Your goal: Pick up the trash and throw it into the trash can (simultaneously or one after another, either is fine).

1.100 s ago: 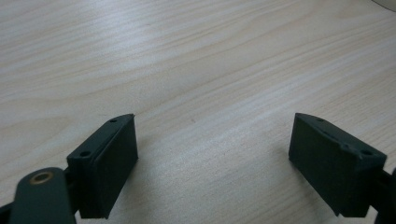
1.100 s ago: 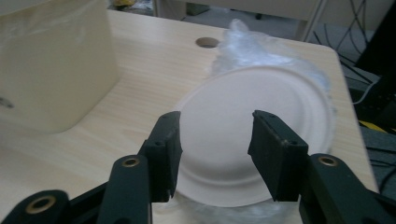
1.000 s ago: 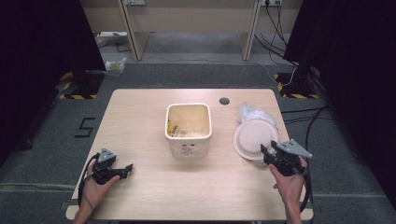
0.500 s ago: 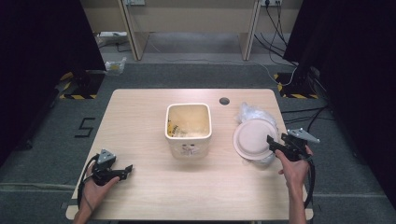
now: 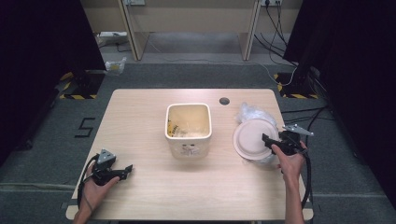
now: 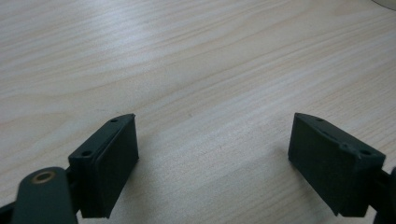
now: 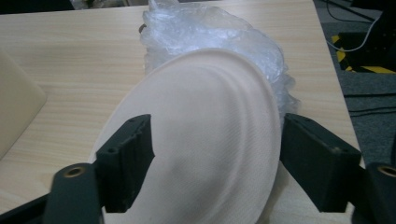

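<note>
A stack of pale paper plates (image 5: 254, 137) lies tilted on a crumpled clear plastic bag (image 5: 250, 113) at the table's right side. My right gripper (image 5: 267, 140) is at the plates' right edge, pointing left over them. Its jaws have just been opening and stand wide. In the right gripper view the top plate (image 7: 201, 130) spans the gap between the jaws of the right gripper (image 7: 217, 135), and the pads do not press on it. My left gripper (image 5: 127, 169) rests open at the table's front left, with bare wood between the jaws of the left gripper (image 6: 215, 140).
A cream square bin (image 5: 187, 106) with some scraps inside stands at the middle of the wooden table (image 5: 140, 116). A small dark round hole (image 5: 224, 101) sits near the far edge. The bag (image 7: 205, 32) bulges behind the plates.
My right gripper has moved away from the person, along the plates' right edge, and its jaws have spread wider. The left gripper has stayed where it was.
</note>
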Demonstrator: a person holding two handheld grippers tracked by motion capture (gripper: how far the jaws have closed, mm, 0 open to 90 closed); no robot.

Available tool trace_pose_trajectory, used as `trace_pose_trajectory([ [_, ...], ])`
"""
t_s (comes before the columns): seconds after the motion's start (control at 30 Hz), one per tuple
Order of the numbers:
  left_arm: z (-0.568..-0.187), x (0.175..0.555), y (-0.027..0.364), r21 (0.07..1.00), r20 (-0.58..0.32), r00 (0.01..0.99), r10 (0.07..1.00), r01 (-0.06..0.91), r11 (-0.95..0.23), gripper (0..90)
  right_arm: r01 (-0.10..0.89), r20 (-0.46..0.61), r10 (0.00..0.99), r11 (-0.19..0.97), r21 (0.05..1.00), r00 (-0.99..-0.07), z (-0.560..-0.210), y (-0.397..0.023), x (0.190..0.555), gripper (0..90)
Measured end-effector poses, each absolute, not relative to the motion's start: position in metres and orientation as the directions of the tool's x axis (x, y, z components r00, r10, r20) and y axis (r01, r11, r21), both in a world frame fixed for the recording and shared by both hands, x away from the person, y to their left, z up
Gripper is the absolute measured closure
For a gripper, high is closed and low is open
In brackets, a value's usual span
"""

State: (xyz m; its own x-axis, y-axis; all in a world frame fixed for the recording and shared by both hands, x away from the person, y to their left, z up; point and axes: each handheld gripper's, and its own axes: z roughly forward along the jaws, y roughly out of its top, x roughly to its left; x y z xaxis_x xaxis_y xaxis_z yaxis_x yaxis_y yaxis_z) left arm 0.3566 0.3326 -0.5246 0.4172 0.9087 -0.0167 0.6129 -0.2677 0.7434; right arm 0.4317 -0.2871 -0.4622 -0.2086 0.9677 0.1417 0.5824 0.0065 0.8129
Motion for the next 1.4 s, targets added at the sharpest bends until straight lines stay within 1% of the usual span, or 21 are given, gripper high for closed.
trace_pose_trajectory([
  [0.23, -0.525, 0.357, 0.333, 0.743, -0.017, 0.417, 0.909, 0.613, -0.268, 15.1, 0.586, 0.157, 0.966, -0.006, 0.81, -0.207, -0.466, -0.291, 0.436, 44.1],
  [0.27, -0.525, 0.357, 0.333, 0.743, -0.017, 0.417, 0.909, 0.613, -0.268, 15.0, 0.578, 0.18, 0.962, -0.03, 0.816, -0.206, -0.465, -0.294, 0.434, 48.6],
  [0.3, -0.525, 0.357, 0.333, 0.743, -0.017, 0.417, 0.909, 0.613, -0.268, 15.0, 0.578, 0.18, 0.962, -0.03, 0.816, -0.206, -0.465, -0.294, 0.434, 48.6],
  [0.33, -0.525, 0.357, 0.333, 0.743, -0.017, 0.417, 0.909, 0.613, -0.268, 15.1, 0.569, 0.194, 0.96, -0.048, 0.821, -0.2, -0.464, -0.298, 0.432, 53.5],
  [0.4, -0.525, 0.357, 0.333, 0.743, -0.017, 0.417, 0.909, 0.613, -0.268, 15.1, 0.554, 0.199, 0.961, -0.063, 0.83, -0.19, -0.463, -0.3, 0.431, 59.4],
  [0.43, -0.525, 0.357, 0.333, 0.743, -0.017, 0.417, 0.909, 0.613, -0.268, 15.1, 0.549, 0.2, 0.962, -0.066, 0.833, -0.188, -0.463, -0.301, 0.429, 64.1],
  [0.47, -0.525, 0.357, 0.333, 0.743, -0.017, 0.417, 0.909, 0.613, -0.268, 15.1, 0.549, 0.2, 0.962, -0.066, 0.833, -0.188, -0.463, -0.301, 0.429, 64.1],
  [0.53, -0.525, 0.357, 0.333, 0.743, -0.017, 0.417, 0.909, 0.613, -0.268, 15.1, 0.538, 0.202, 0.96, -0.068, 0.84, -0.194, -0.461, -0.303, 0.427, 67.3],
  [0.63, -0.525, 0.357, 0.333, 0.743, -0.017, 0.417, 0.909, 0.613, -0.267, 15.1, 0.55, 0.21, 0.959, -0.073, 0.832, -0.191, -0.463, -0.306, 0.428, 67.4],
  [0.7, -0.525, 0.357, 0.333, 0.744, -0.017, 0.417, 0.909, 0.613, -0.267, 15.0, 0.572, 0.261, 0.952, -0.125, 0.811, -0.161, -0.469, -0.312, 0.43, 64.4],
  [0.8, -0.525, 0.357, 0.333, 0.743, -0.017, 0.418, 0.909, 0.613, -0.268, 15.1, 0.579, 0.295, 0.943, -0.154, 0.8, -0.156, -0.474, -0.316, 0.43, 62.5],
  [0.87, -0.525, 0.357, 0.333, 0.743, -0.017, 0.417, 0.909, 0.613, -0.267, 15.0, 0.583, 0.343, 0.925, -0.191, 0.79, -0.161, -0.477, -0.32, 0.43, 63.4],
  [0.9, -0.525, 0.357, 0.333, 0.743, -0.017, 0.417, 0.909, 0.613, -0.267, 15.0, 0.583, 0.343, 0.925, -0.191, 0.79, -0.161, -0.477, -0.32, 0.43, 63.4],
  [0.93, -0.525, 0.357, 0.333, 0.743, -0.018, 0.418, 0.908, 0.613, -0.267, 15.0, 0.583, 0.352, 0.919, -0.191, 0.79, -0.176, -0.478, -0.32, 0.43, 66.1],
  [0.97, -0.525, 0.357, 0.333, 0.743, -0.018, 0.418, 0.908, 0.613, -0.267, 15.0, 0.583, 0.352, 0.919, -0.191, 0.79, -0.176, -0.478, -0.32, 0.43, 66.1],
  [1.13, -0.525, 0.357, 0.333, 0.743, -0.018, 0.418, 0.908, 0.613, -0.268, 15.0, 0.568, 0.39, 0.896, -0.213, 0.795, -0.211, -0.479, -0.321, 0.429, 78.4],
  [1.17, -0.525, 0.357, 0.333, 0.743, -0.018, 0.418, 0.908, 0.613, -0.268, 15.0, 0.568, 0.39, 0.896, -0.213, 0.795, -0.211, -0.479, -0.321, 0.429, 78.4],
  [1.2, -0.525, 0.357, 0.333, 0.743, -0.019, 0.418, 0.908, 0.613, -0.267, 15.0, 0.561, 0.393, 0.894, -0.216, 0.799, -0.215, -0.478, -0.321, 0.428, 85.4],
  [1.23, -0.525, 0.357, 0.333, 0.743, -0.017, 0.418, 0.908, 0.613, -0.268, 15.0, 0.544, 0.389, 0.894, -0.216, 0.811, -0.224, -0.478, -0.322, 0.427, 87.7],
  [1.33, -0.525, 0.357, 0.333, 0.743, -0.018, 0.418, 0.908, 0.613, -0.267, 15.0, 0.529, 0.403, 0.883, -0.228, 0.817, -0.241, -0.475, -0.321, 0.425, 89.8],
  [1.4, -0.525, 0.357, 0.333, 0.744, -0.02, 0.419, 0.908, 0.613, -0.267, 15.0, 0.521, 0.386, 0.886, -0.21, 0.827, -0.256, -0.473, -0.321, 0.424, 90.0],
])
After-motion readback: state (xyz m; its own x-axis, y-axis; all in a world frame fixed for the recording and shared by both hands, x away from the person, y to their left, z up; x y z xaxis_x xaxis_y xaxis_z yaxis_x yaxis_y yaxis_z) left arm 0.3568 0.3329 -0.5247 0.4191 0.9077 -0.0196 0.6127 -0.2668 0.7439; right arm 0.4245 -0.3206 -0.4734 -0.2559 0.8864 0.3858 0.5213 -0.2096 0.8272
